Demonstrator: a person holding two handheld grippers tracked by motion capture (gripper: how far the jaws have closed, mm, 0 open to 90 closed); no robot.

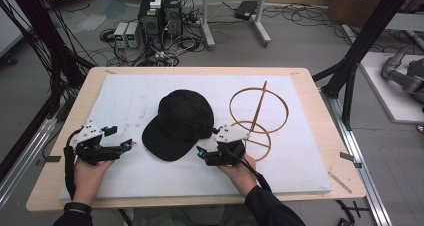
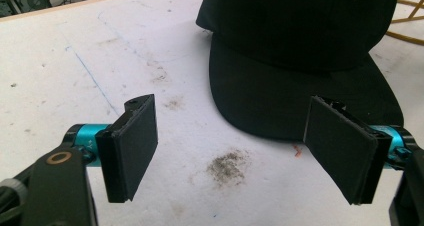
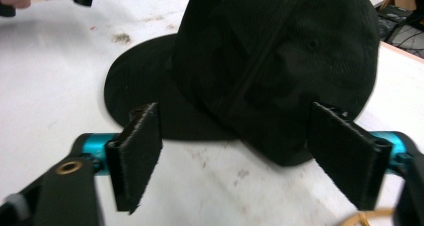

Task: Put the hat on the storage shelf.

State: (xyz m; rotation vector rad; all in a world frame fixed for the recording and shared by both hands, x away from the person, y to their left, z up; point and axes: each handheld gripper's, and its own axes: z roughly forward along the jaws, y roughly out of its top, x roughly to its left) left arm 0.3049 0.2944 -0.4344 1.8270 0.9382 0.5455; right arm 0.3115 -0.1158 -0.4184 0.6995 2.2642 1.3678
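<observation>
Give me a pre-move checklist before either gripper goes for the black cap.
1. Left gripper jaws open: ok, wide apart with nothing between them.
2. Right gripper jaws open: ok, spread and holding nothing.
3. Black fabric baseball cap free to take: ok, it lies crown up on the white foam board, untouched.
4. Brim reachable: ok, it points toward the left gripper.
5. Wooden hoop stand clear of the cap: cannot tell, its rings sit close by the crown.
6. Right gripper lined up: ok, crown edge lies just ahead of its jaws.

Black cap (image 2: 300, 46) crown cut off by the left gripper view's top edge
</observation>
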